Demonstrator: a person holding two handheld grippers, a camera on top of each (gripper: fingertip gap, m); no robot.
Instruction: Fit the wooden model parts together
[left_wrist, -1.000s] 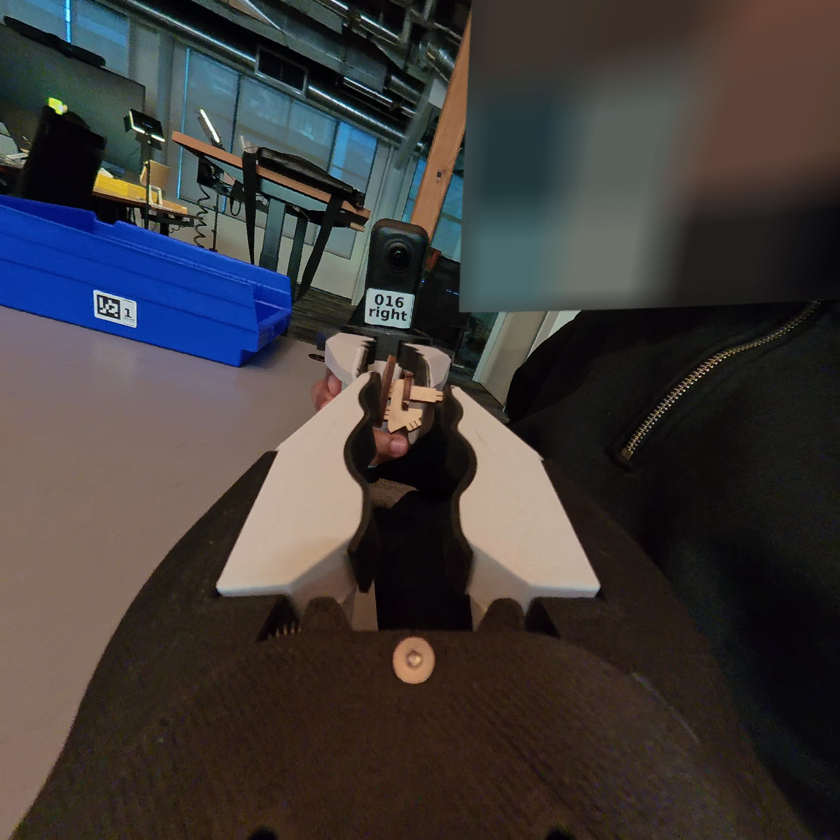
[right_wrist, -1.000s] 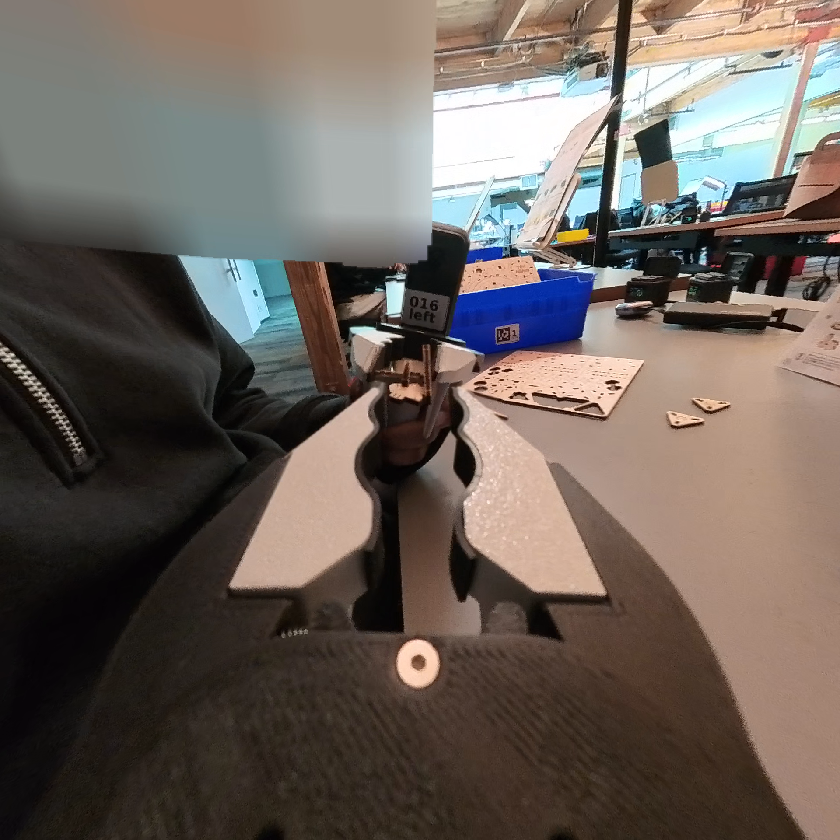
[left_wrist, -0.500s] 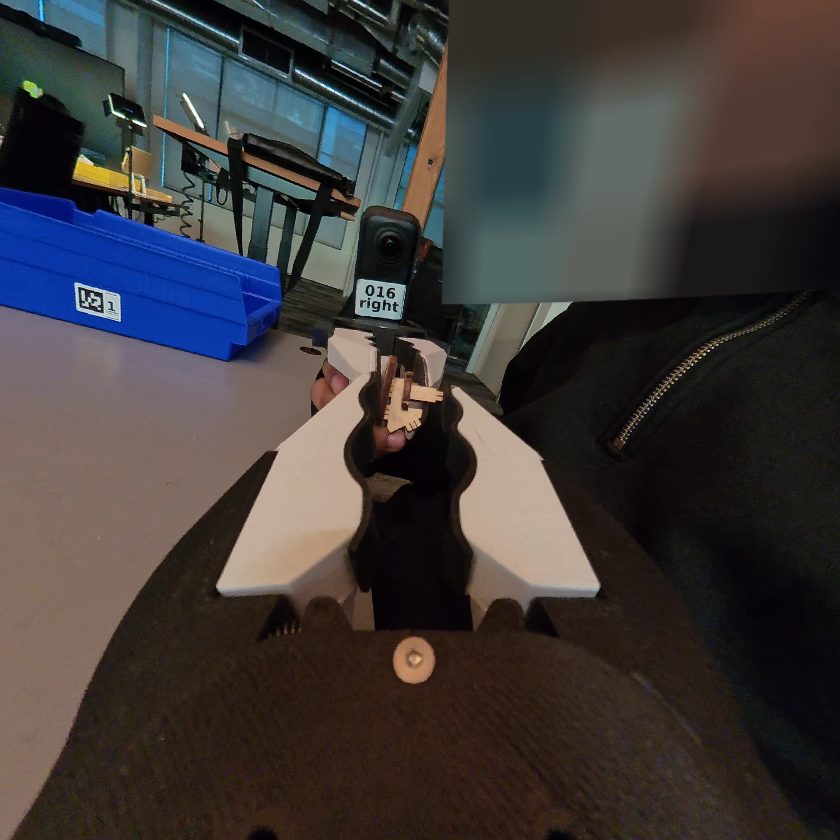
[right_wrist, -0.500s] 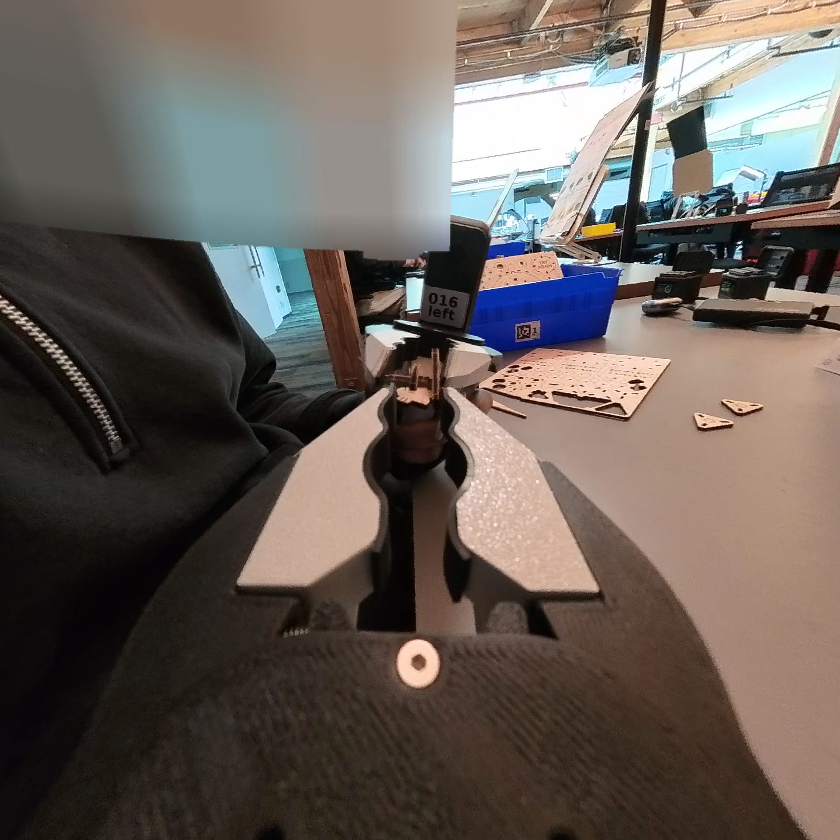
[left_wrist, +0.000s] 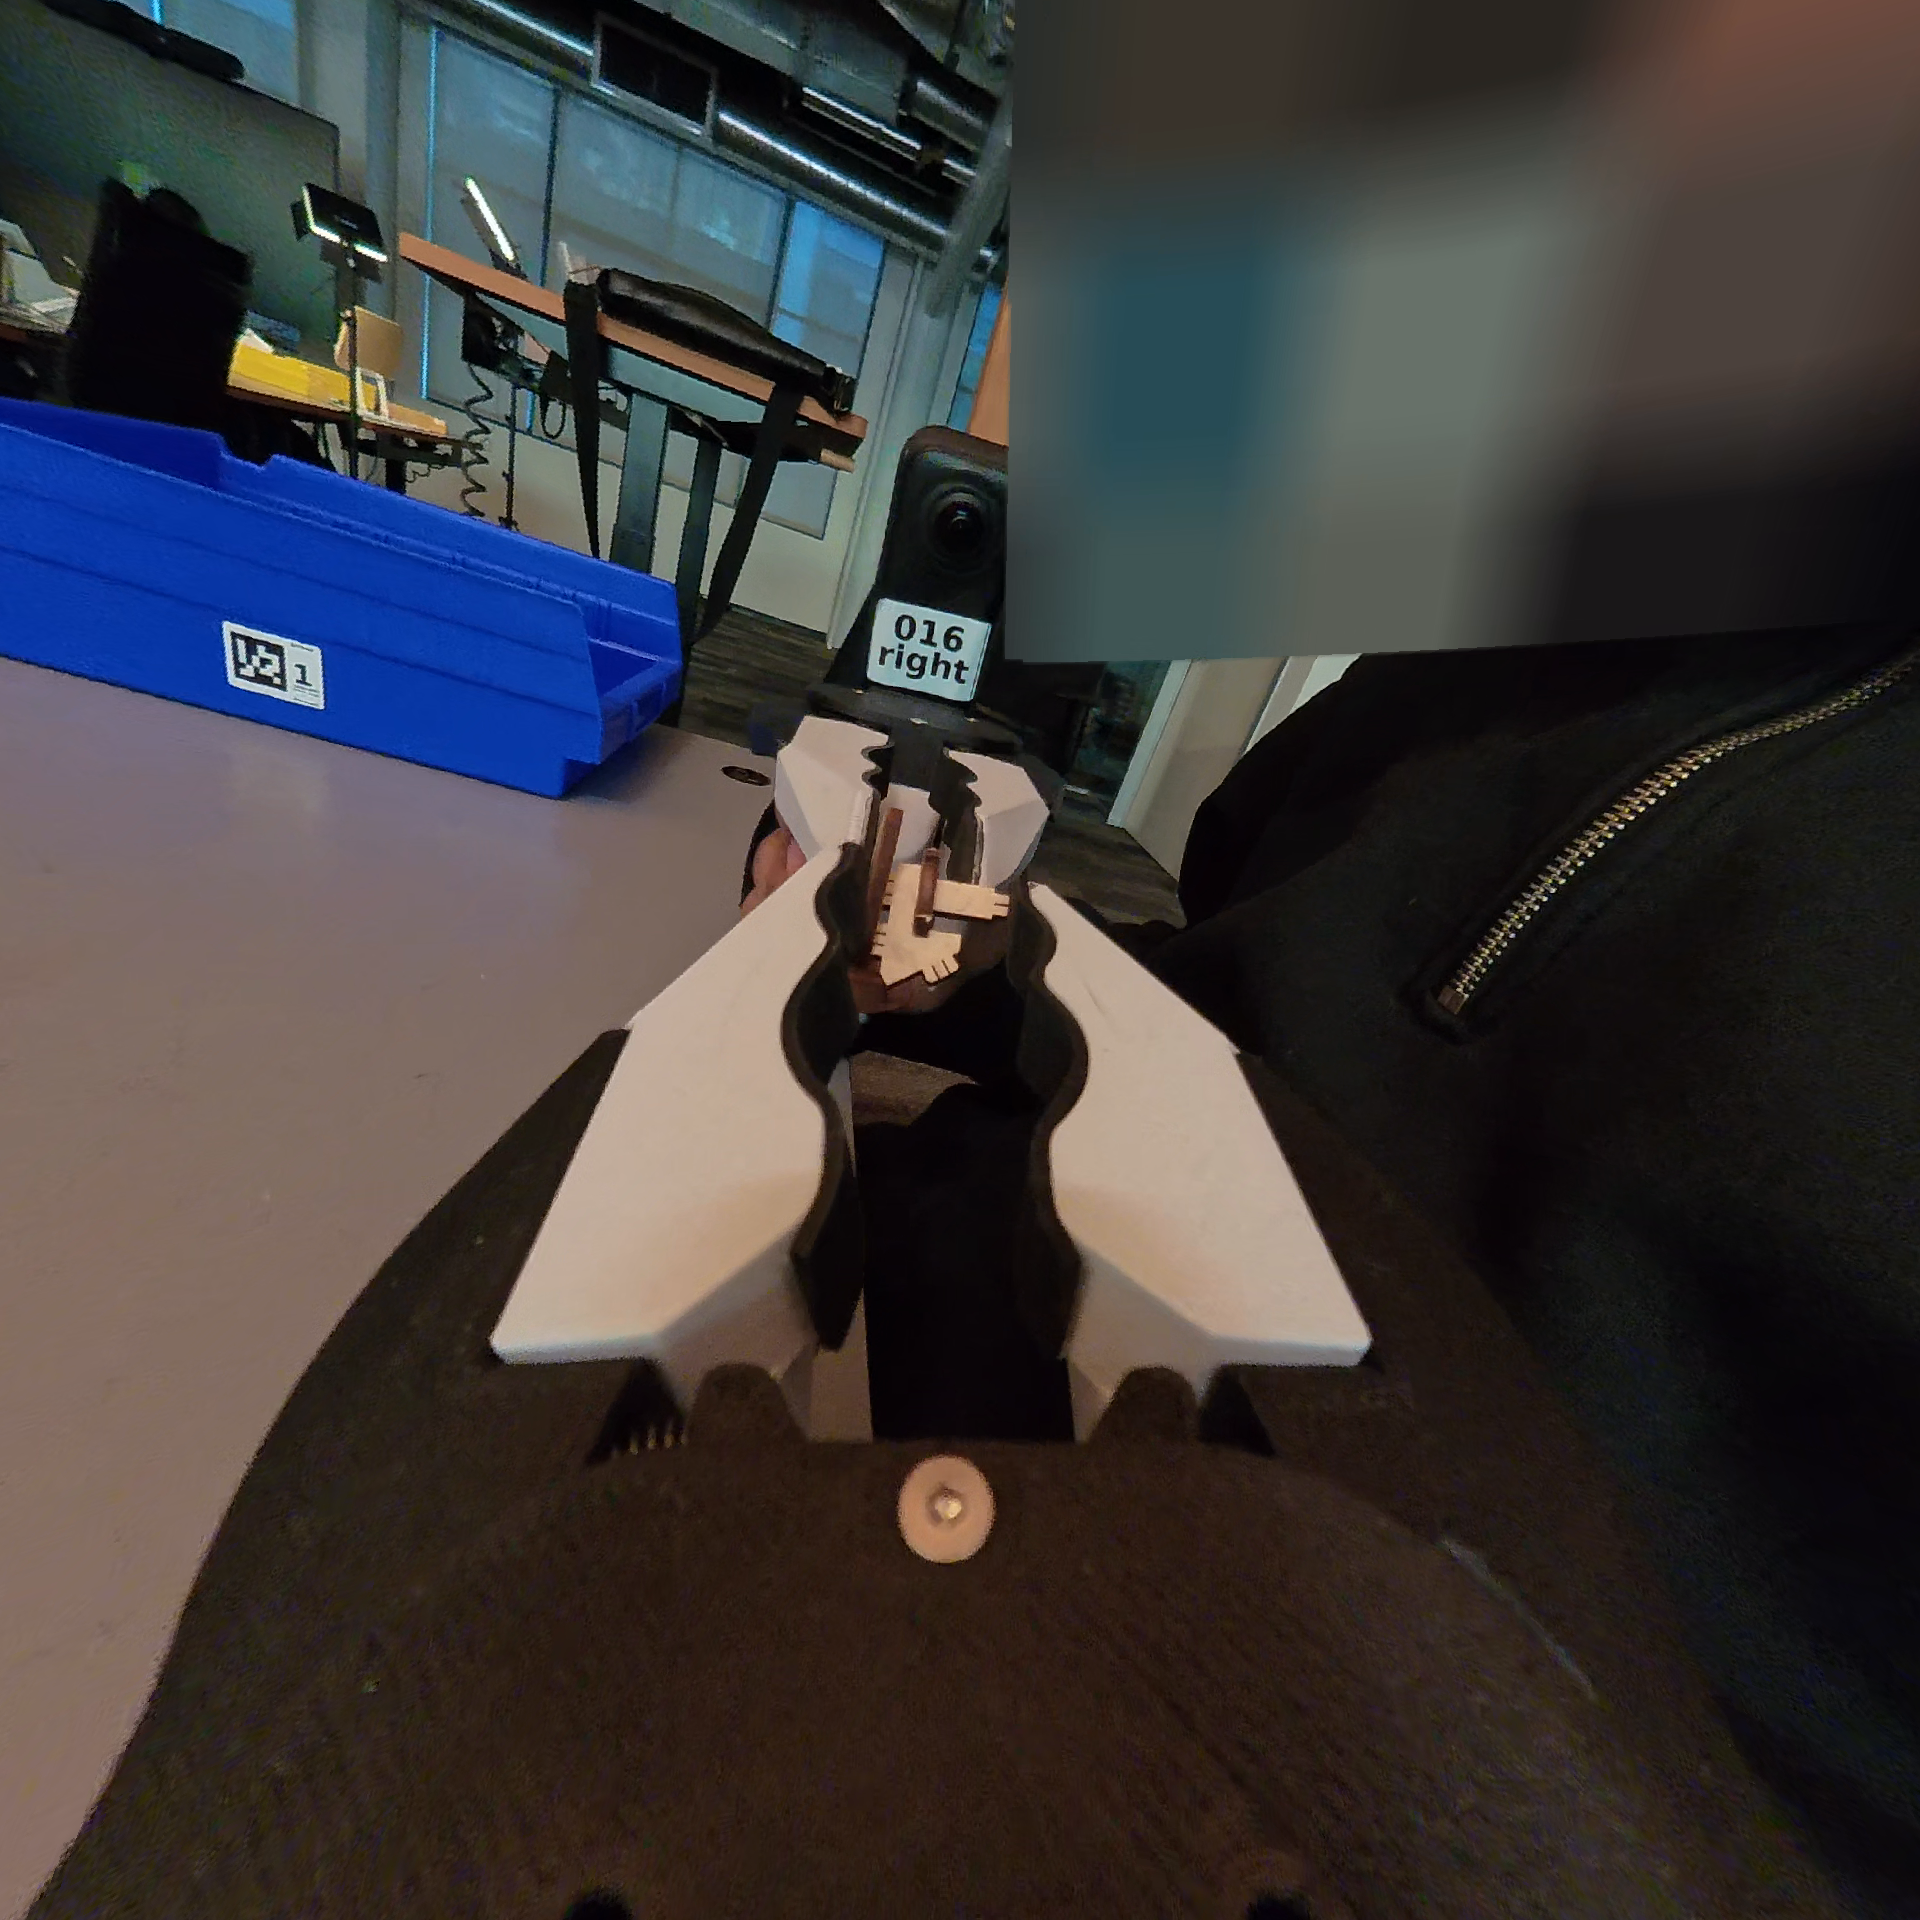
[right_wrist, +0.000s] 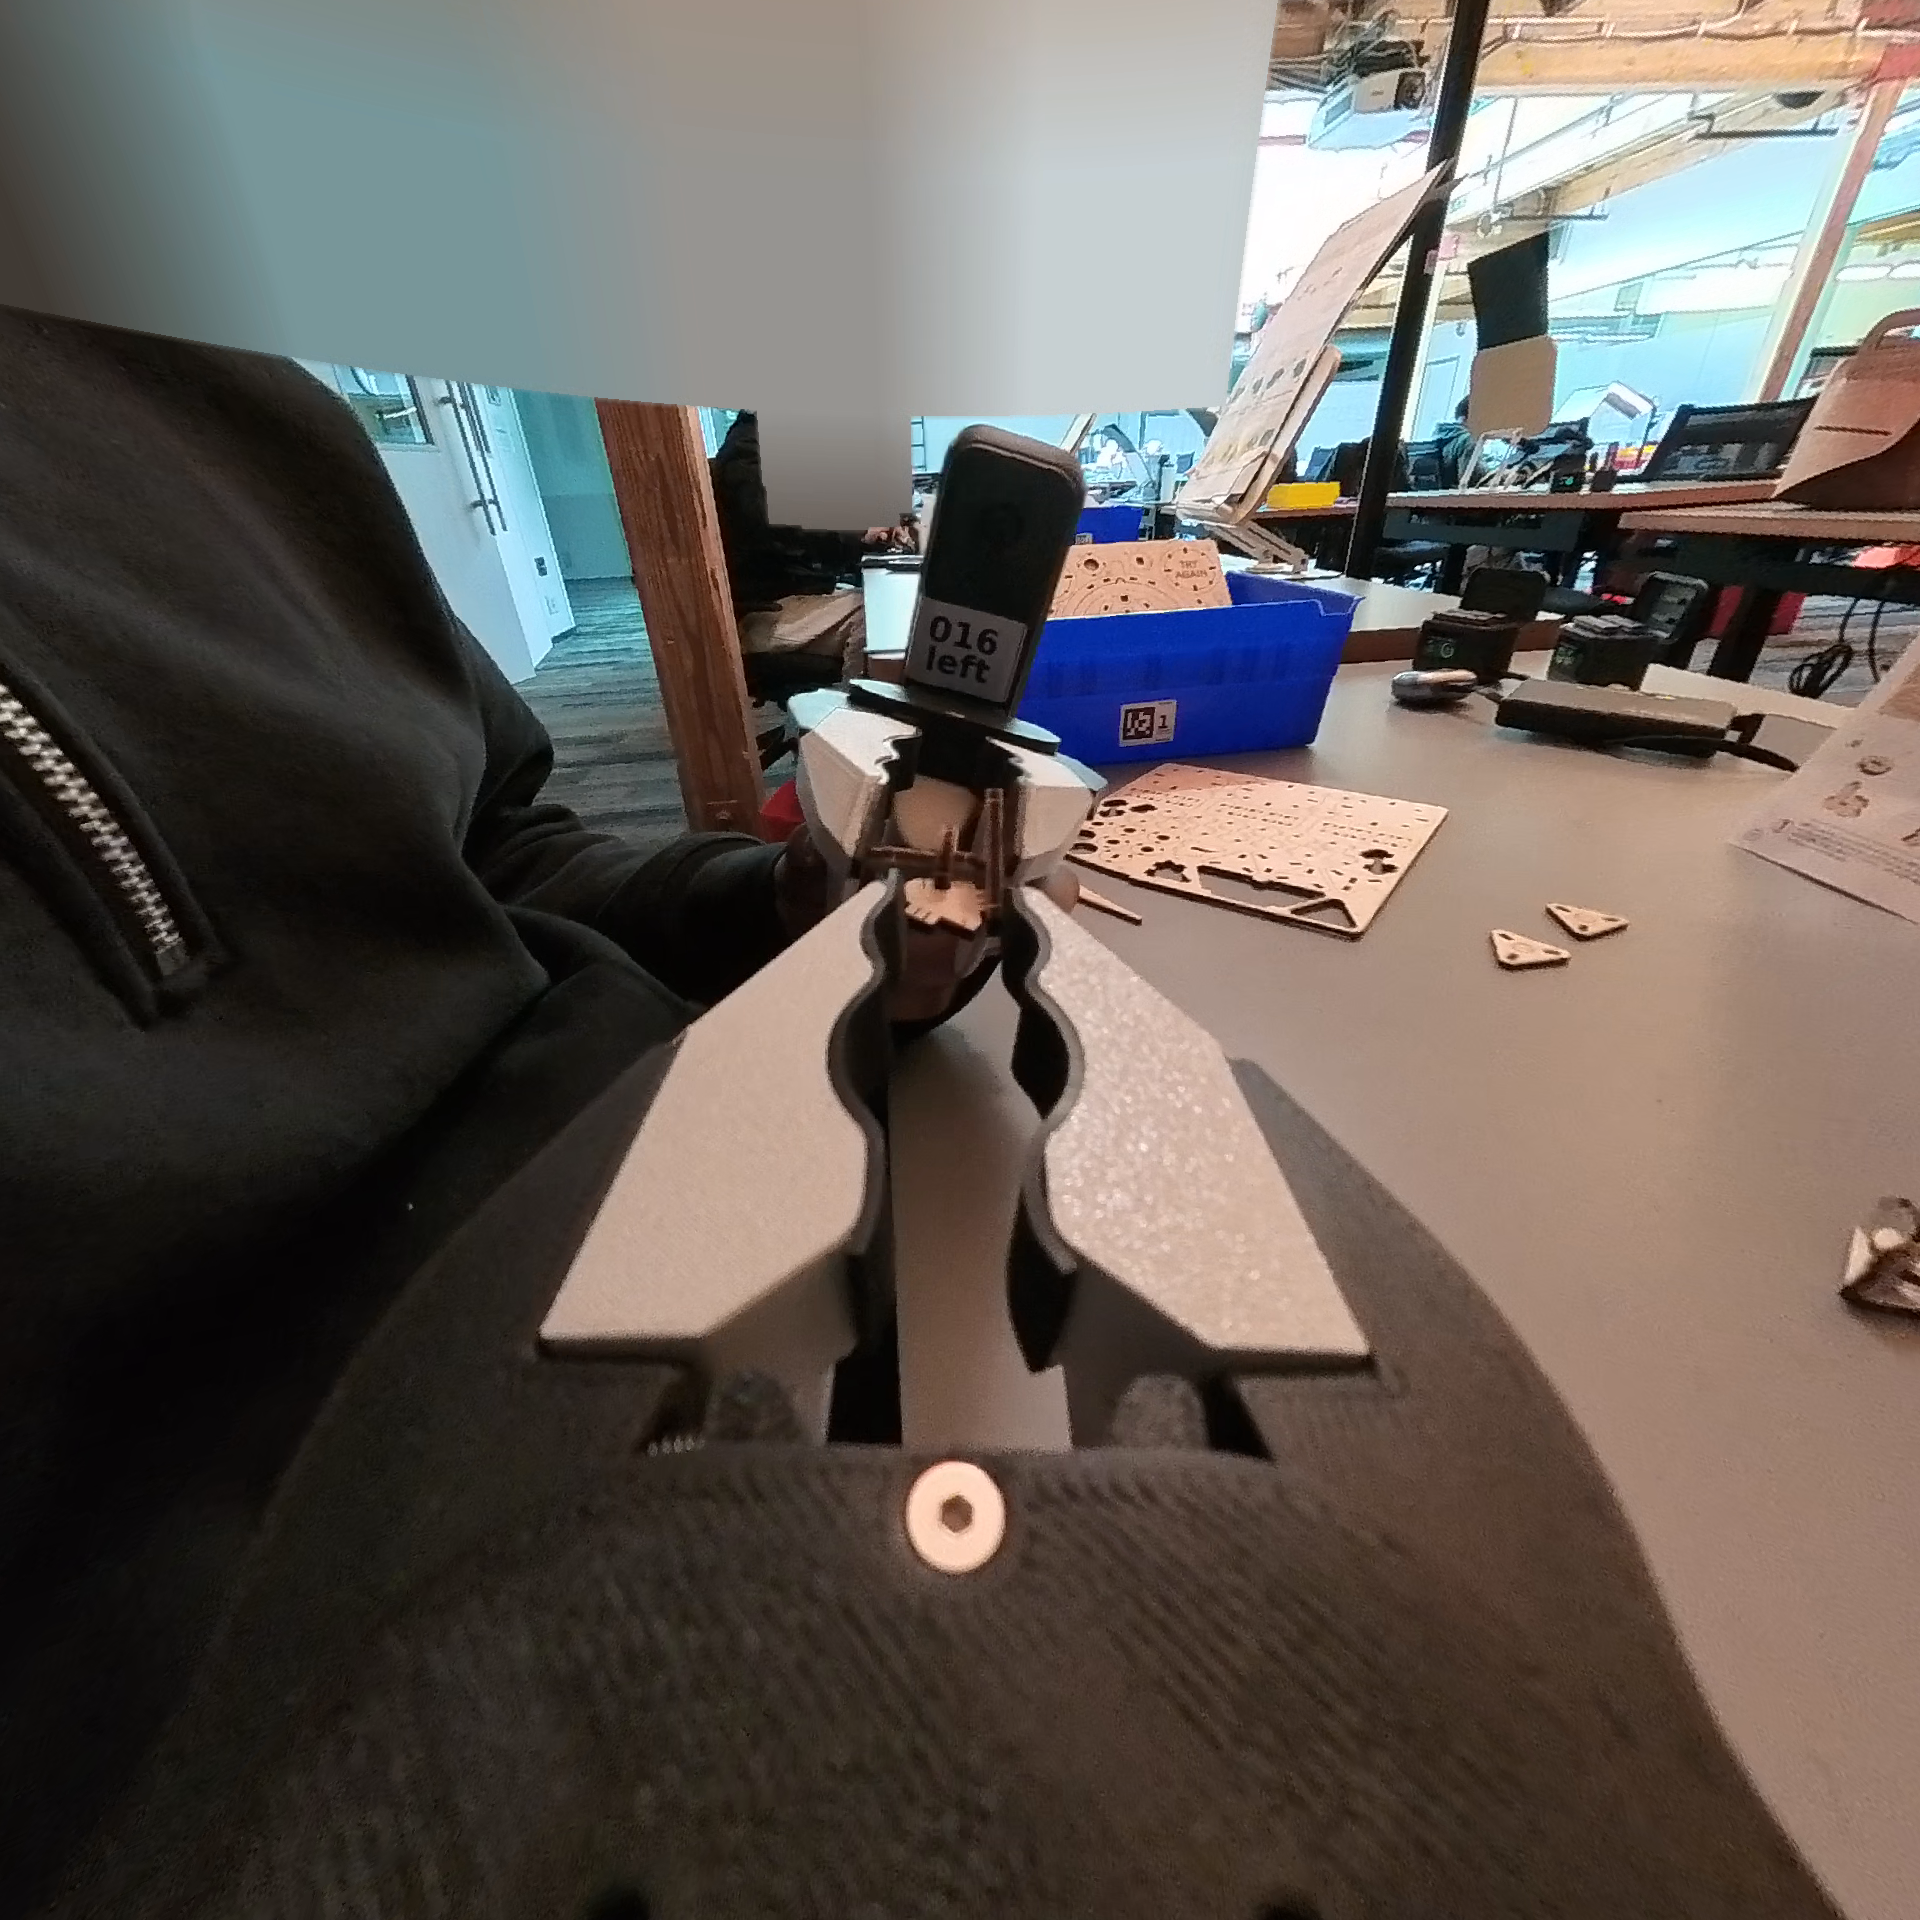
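Note:
My two grippers face each other tip to tip above the grey table (right_wrist: 1558, 1143), close to a person in a black zip jacket (left_wrist: 1610, 1039). A small wooden assembly (left_wrist: 920, 920) of pale toothed and cross pieces with dark brown strips sits between both pairs of fingertips. My left gripper (left_wrist: 935, 894) is closed on it, with a dark strip against one finger and the cross piece's end at the other. My right gripper (right_wrist: 948, 899) is closed on the same assembly (right_wrist: 940, 904) from the opposite side. The left gripper (right_wrist: 940, 821) shows beyond it, and the right gripper (left_wrist: 914, 821) shows in the left wrist view.
A blue bin (right_wrist: 1195, 665) stands behind and also shows in the left wrist view (left_wrist: 312, 603). A perforated wooden sheet (right_wrist: 1257, 842), two small wooden triangles (right_wrist: 1527, 951), a printed paper sheet (right_wrist: 1849, 821) and black devices (right_wrist: 1610, 712) lie on the table to the right. The grippers are tip to tip, or close to it.
My right gripper's jaws have narrowed onto the wooden assembly. My left gripper's jaws have kept their width. Both grippers have stayed tip to tip with only slight shifts.

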